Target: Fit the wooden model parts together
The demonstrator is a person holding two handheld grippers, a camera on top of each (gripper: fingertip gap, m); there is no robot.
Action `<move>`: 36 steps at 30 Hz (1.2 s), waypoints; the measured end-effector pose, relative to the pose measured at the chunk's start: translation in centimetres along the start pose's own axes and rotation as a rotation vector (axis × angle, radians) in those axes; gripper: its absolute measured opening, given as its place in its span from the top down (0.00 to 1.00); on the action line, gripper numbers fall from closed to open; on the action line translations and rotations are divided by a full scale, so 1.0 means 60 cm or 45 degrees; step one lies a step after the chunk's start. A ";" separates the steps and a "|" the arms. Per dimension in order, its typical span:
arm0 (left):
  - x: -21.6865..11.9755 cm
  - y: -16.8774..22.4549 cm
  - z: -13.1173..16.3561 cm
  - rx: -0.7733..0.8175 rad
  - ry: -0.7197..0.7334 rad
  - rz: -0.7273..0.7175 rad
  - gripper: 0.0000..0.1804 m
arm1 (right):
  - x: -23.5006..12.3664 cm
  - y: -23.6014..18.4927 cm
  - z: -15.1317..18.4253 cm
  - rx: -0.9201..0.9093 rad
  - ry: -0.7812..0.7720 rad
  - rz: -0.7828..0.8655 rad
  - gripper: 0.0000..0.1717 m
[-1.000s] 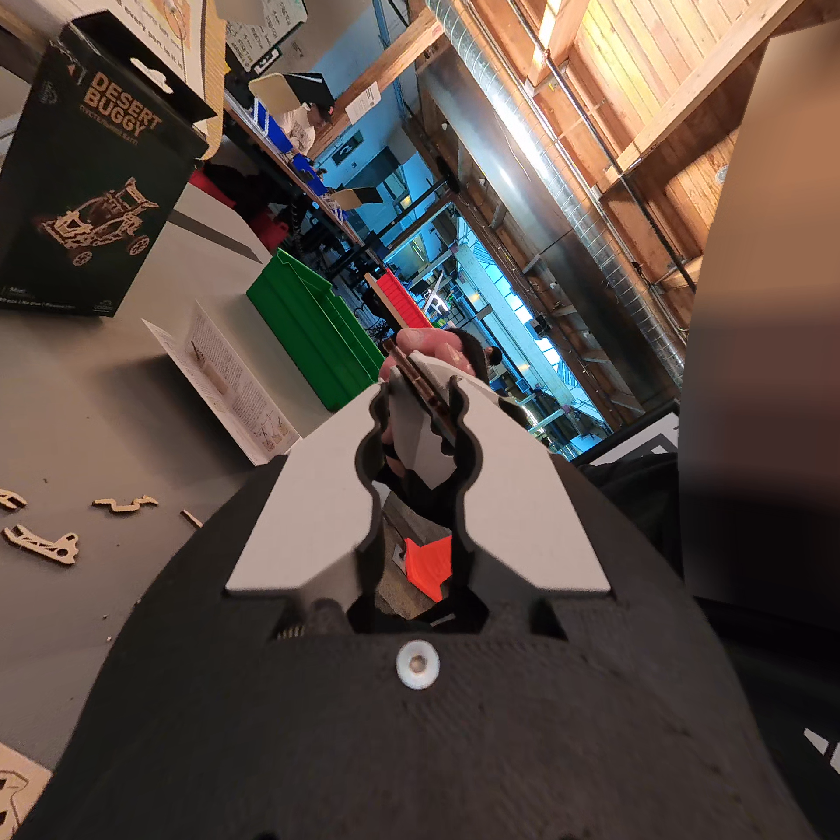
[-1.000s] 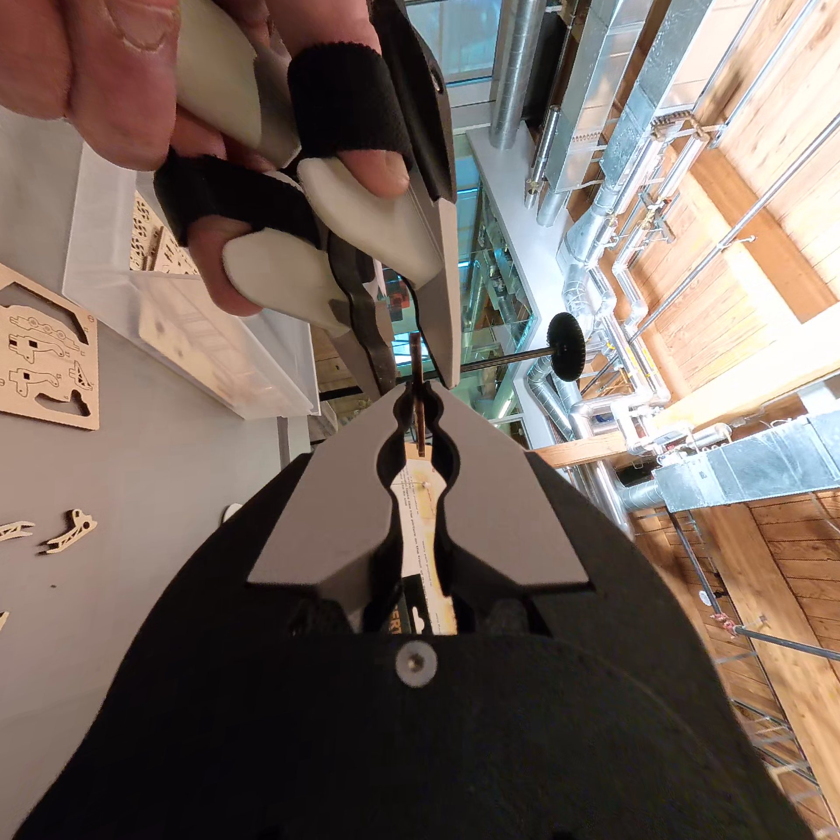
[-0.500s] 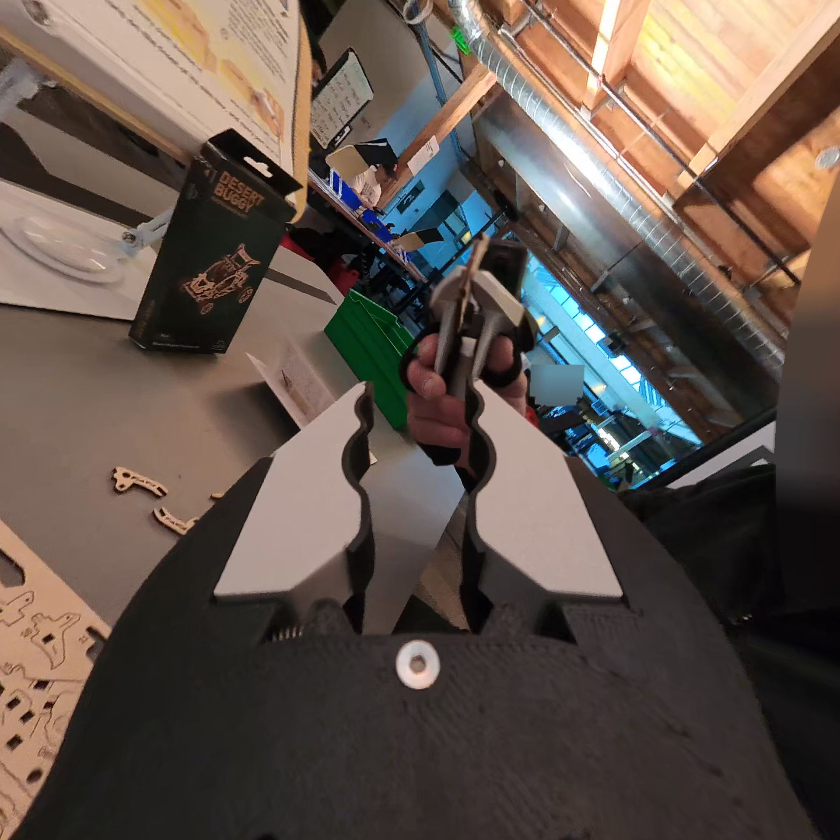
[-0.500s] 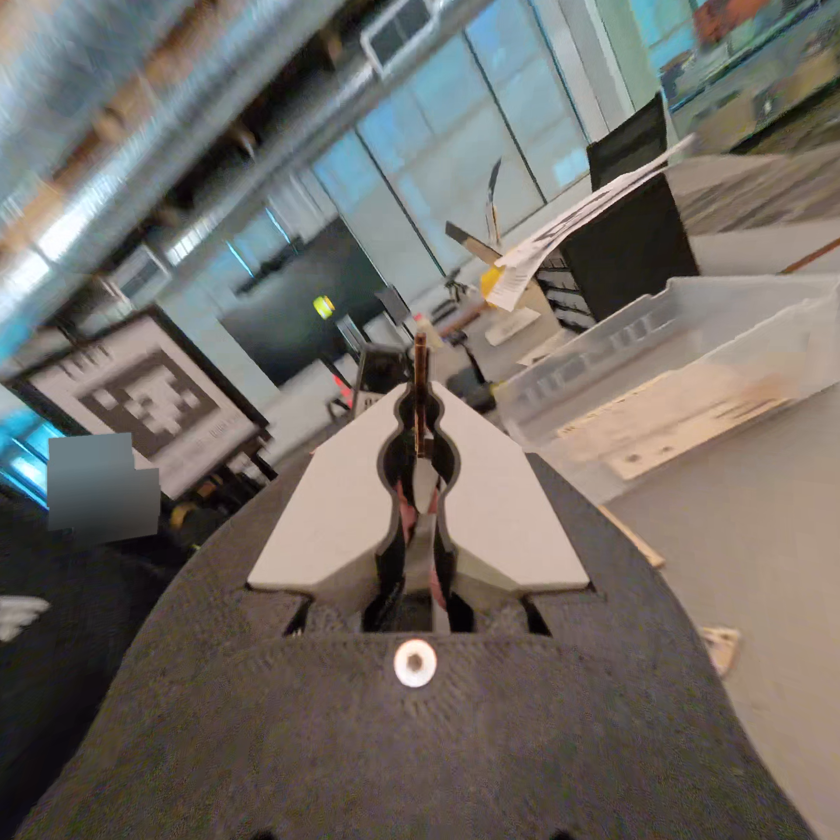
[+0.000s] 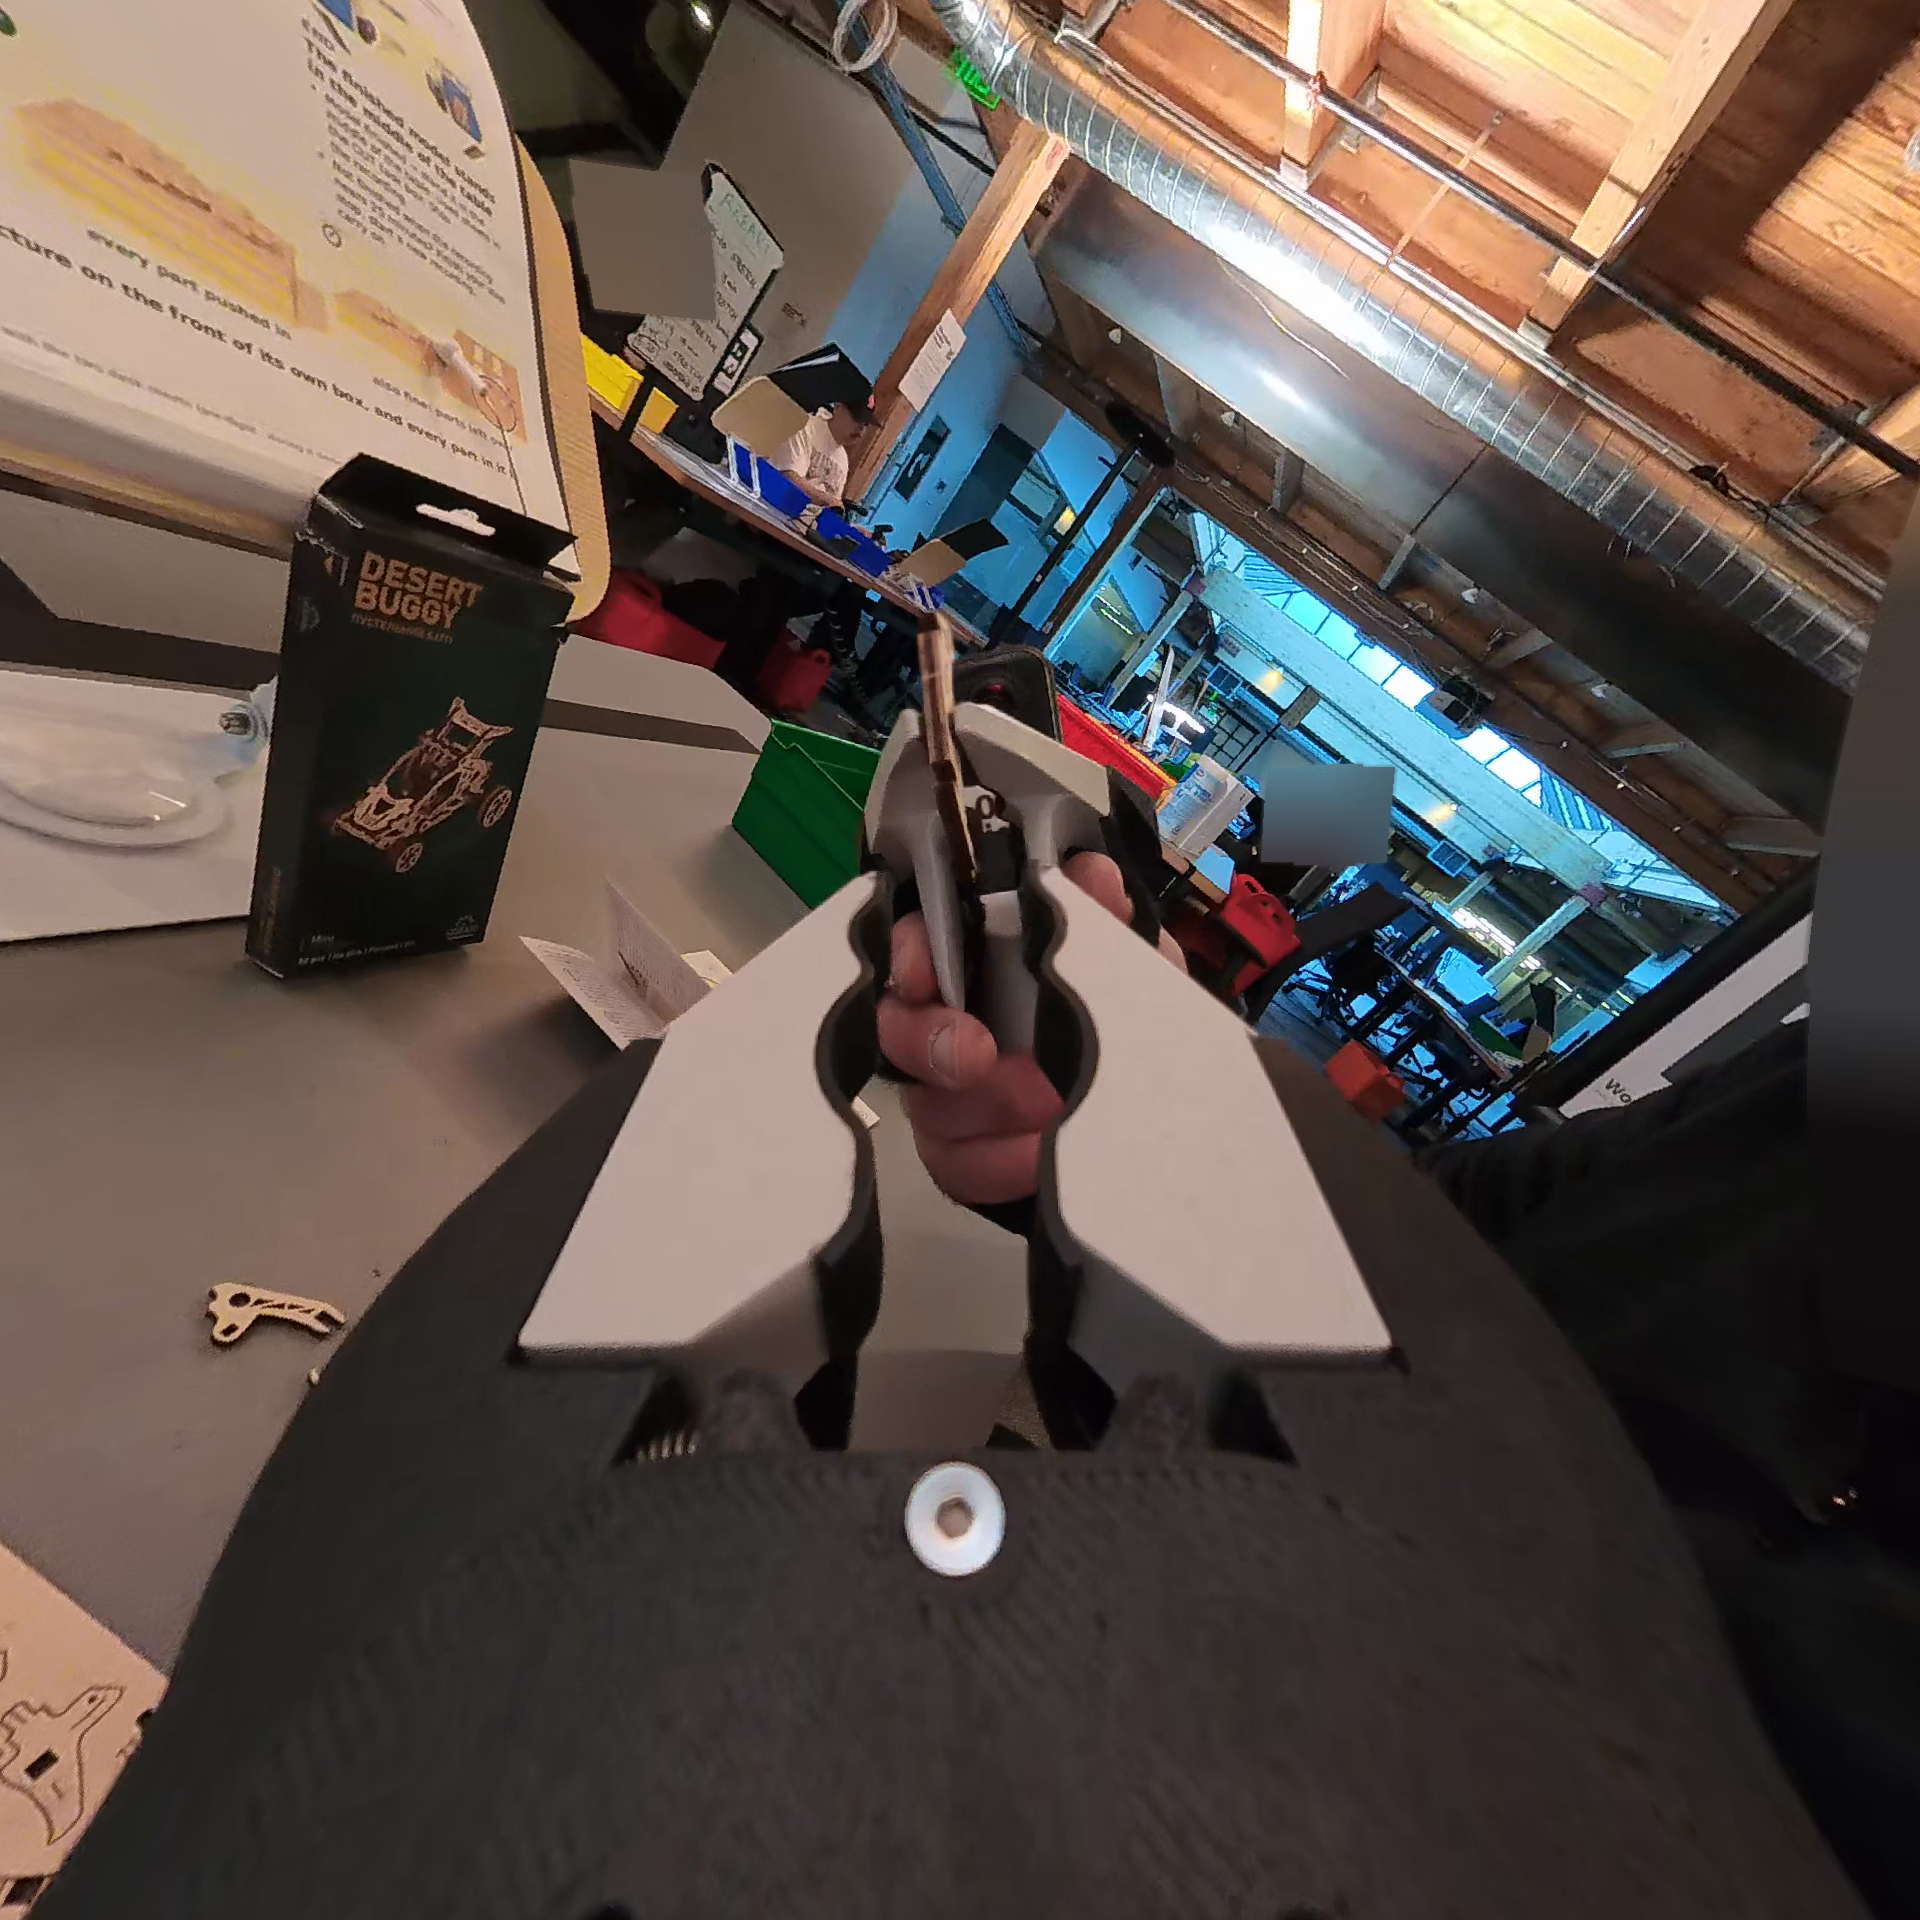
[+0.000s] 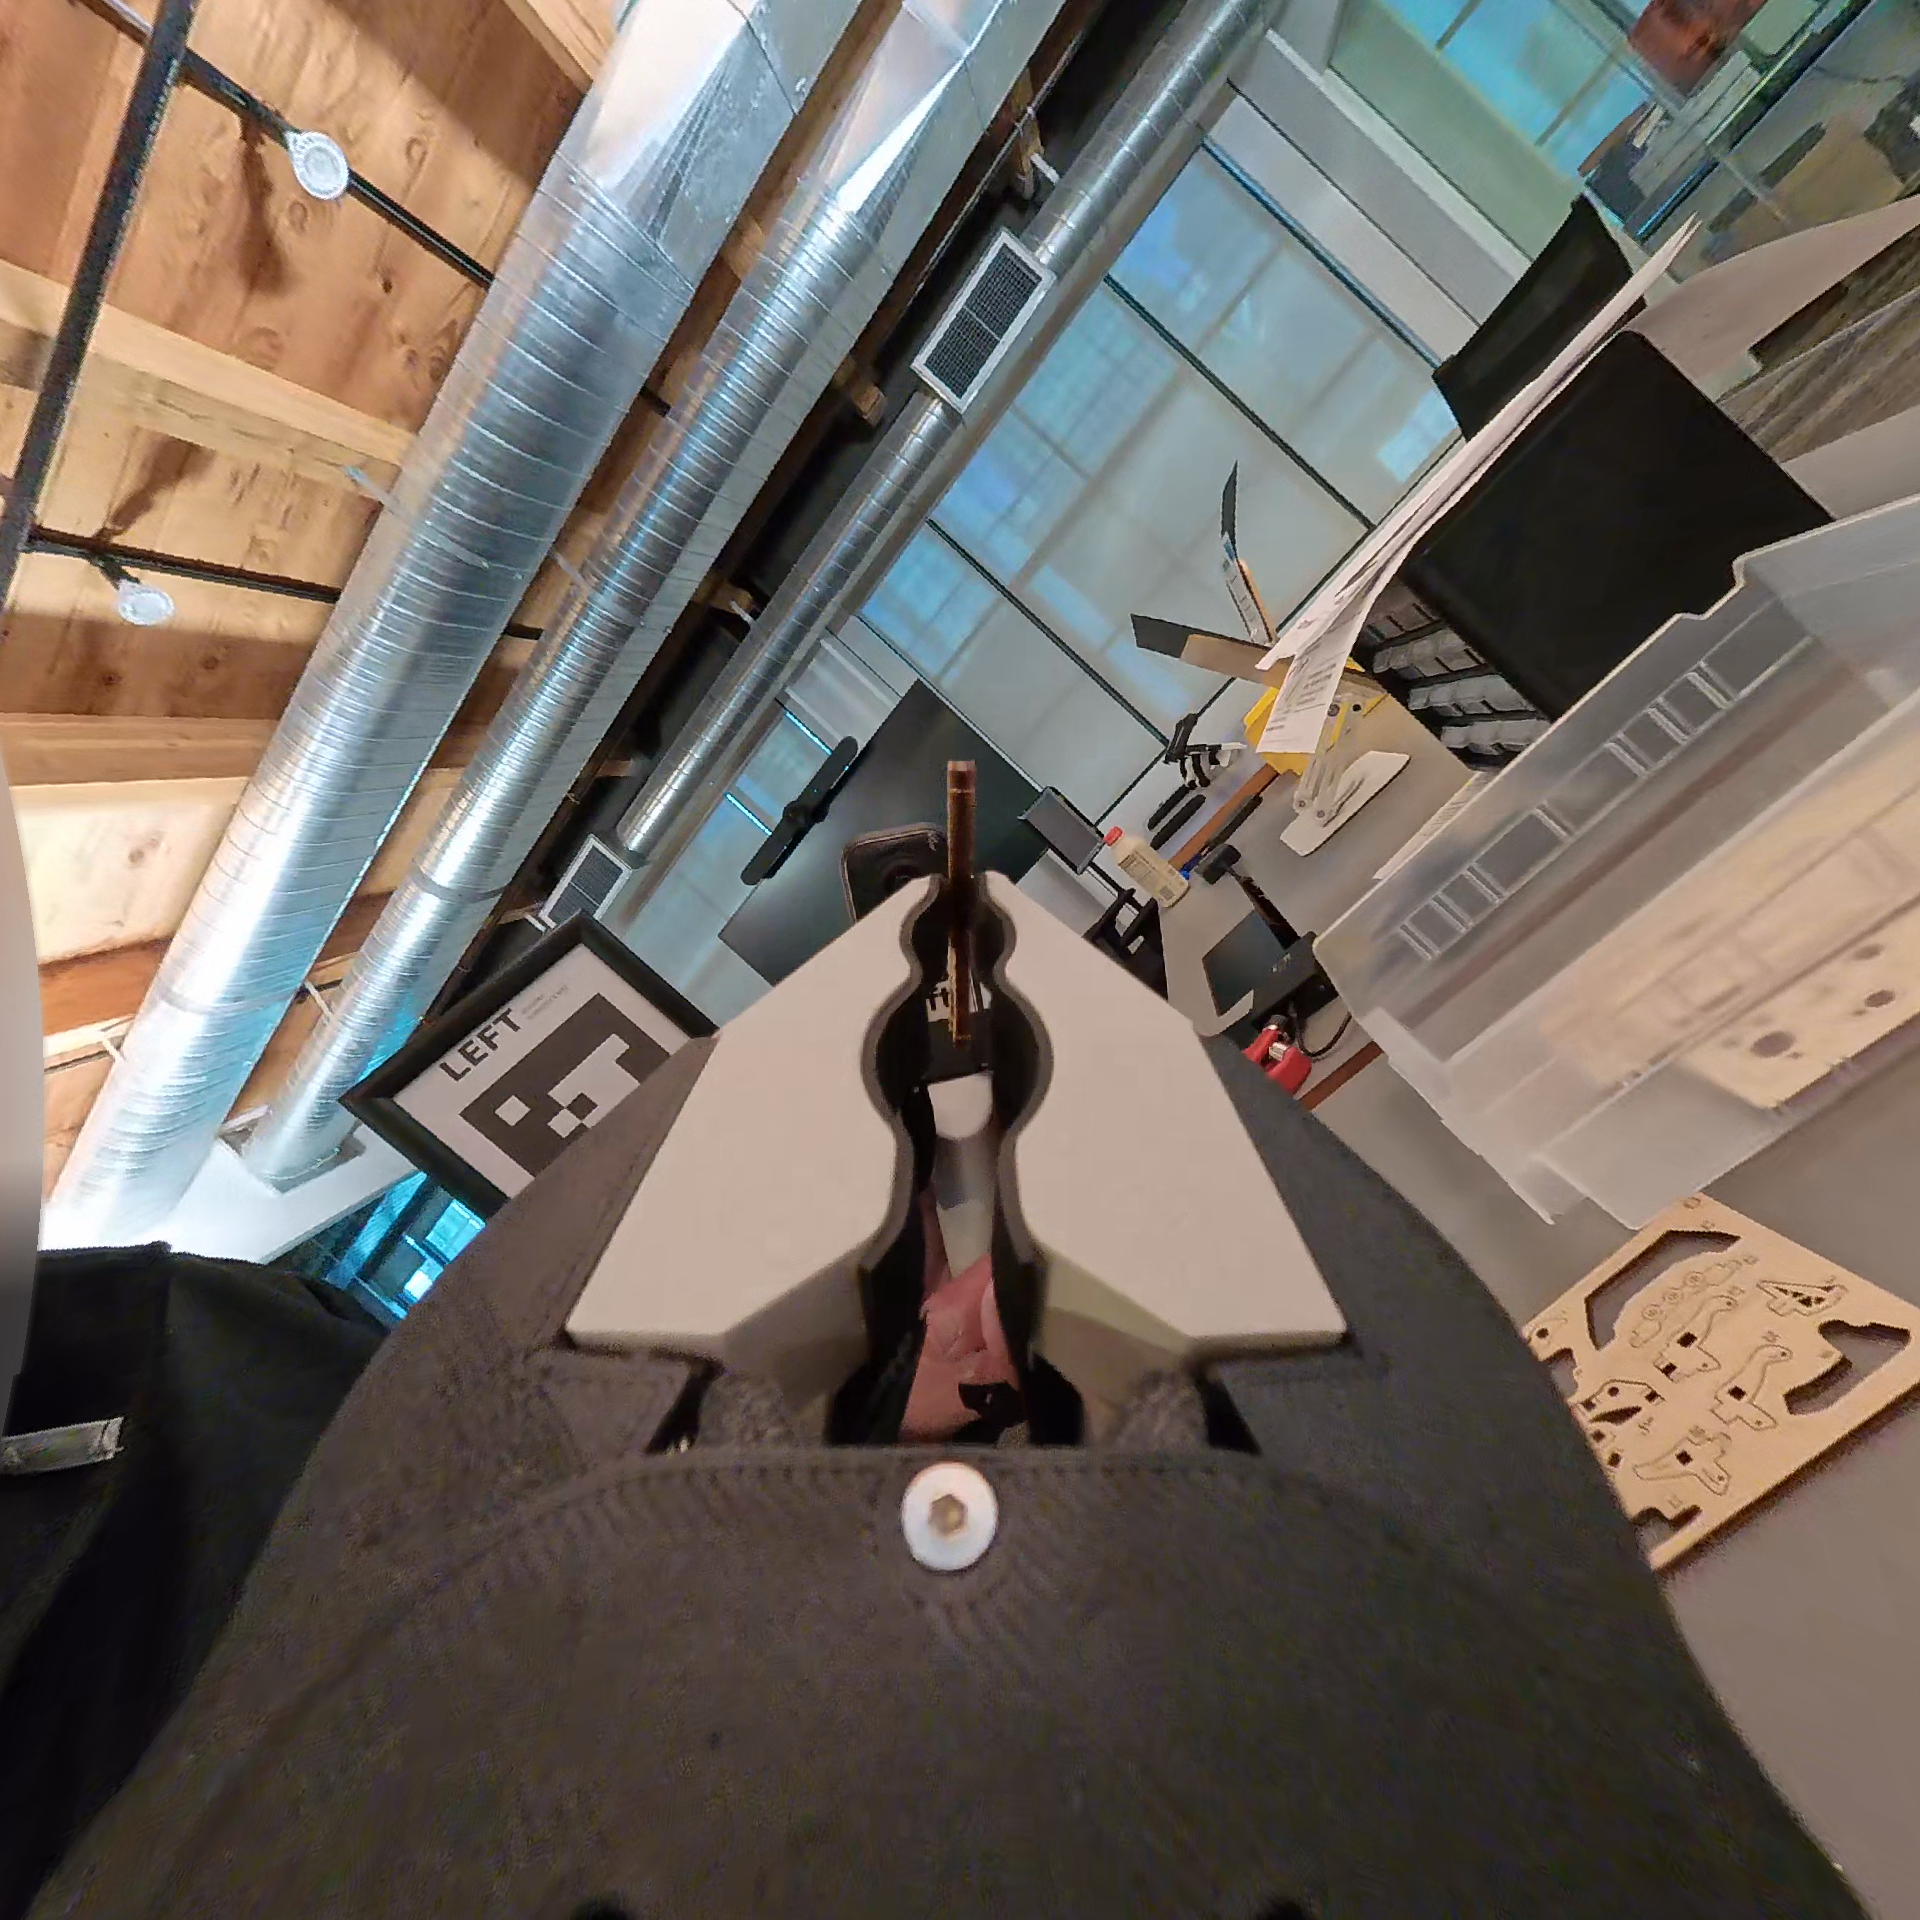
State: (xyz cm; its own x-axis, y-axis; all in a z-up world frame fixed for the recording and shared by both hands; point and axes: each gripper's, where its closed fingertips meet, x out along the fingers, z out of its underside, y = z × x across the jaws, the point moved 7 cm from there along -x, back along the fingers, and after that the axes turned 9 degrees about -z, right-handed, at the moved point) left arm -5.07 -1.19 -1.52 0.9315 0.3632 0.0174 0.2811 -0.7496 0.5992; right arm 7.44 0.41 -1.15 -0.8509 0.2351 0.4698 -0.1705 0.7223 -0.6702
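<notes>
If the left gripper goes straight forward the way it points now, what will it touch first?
Probably the right gripper, which faces it and pinches a thin brown wooden model part. The left gripper is open; depth is unclear.

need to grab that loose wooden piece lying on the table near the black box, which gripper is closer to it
Left. The left gripper is just right of the loose wooden piece; the right gripper is raised farther off.

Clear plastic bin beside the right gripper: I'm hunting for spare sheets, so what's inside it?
Through the clear plastic bin, a pale perforated wooden sheet shows faintly; anything else is blurred by its frosted walls.
</notes>
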 end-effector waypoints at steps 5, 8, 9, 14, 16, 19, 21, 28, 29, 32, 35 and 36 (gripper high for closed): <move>-0.003 -0.003 -0.001 -0.003 0.021 -0.007 0.95 | 0.003 0.002 0.002 0.012 0.009 -0.002 0.99; -0.003 -0.002 -0.002 0.007 0.025 -0.012 0.98 | 0.003 0.004 0.002 0.012 0.013 0.006 1.00; -0.003 -0.002 -0.002 0.006 0.025 -0.013 0.98 | 0.003 0.004 0.002 0.011 0.015 0.008 0.99; 0.000 -0.004 0.001 -0.006 0.016 -0.005 0.97 | 0.008 0.002 0.006 -0.047 -0.006 0.049 1.00; 0.000 -0.005 0.002 -0.017 0.021 0.008 0.98 | 0.011 0.000 0.006 -0.063 -0.012 0.067 1.00; 0.000 -0.008 0.002 -0.033 0.028 0.015 0.99 | 0.014 -0.001 0.005 -0.122 -0.040 0.113 1.00; -0.001 -0.011 0.001 -0.061 0.031 0.040 0.99 | 0.016 -0.003 0.005 -0.141 -0.048 0.132 0.99; -0.006 -0.023 0.004 -0.109 0.040 0.062 0.98 | 0.025 -0.004 0.007 -0.225 -0.082 0.208 1.00; -0.010 -0.028 0.006 -0.089 0.011 0.010 0.94 | 0.025 0.000 0.007 -0.225 -0.078 0.221 1.00; -0.045 -0.050 0.008 -0.046 -0.002 -0.140 0.88 | 0.020 0.029 0.013 -0.267 -0.134 0.343 1.00; -0.095 -0.075 0.013 -0.046 0.007 -0.291 0.88 | 0.018 0.081 0.038 -0.225 -0.255 0.476 0.99; -0.112 -0.083 0.018 -0.054 0.002 -0.344 0.89 | 0.017 0.099 0.047 -0.239 -0.298 0.533 0.99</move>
State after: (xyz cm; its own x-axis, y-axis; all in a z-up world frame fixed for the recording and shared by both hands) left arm -12.46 -0.48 -5.51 0.8238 0.5477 -0.1462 0.5093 -0.6017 0.6153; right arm 4.18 3.11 -6.28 -0.9192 0.3927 0.0280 0.2822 0.7068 -0.6487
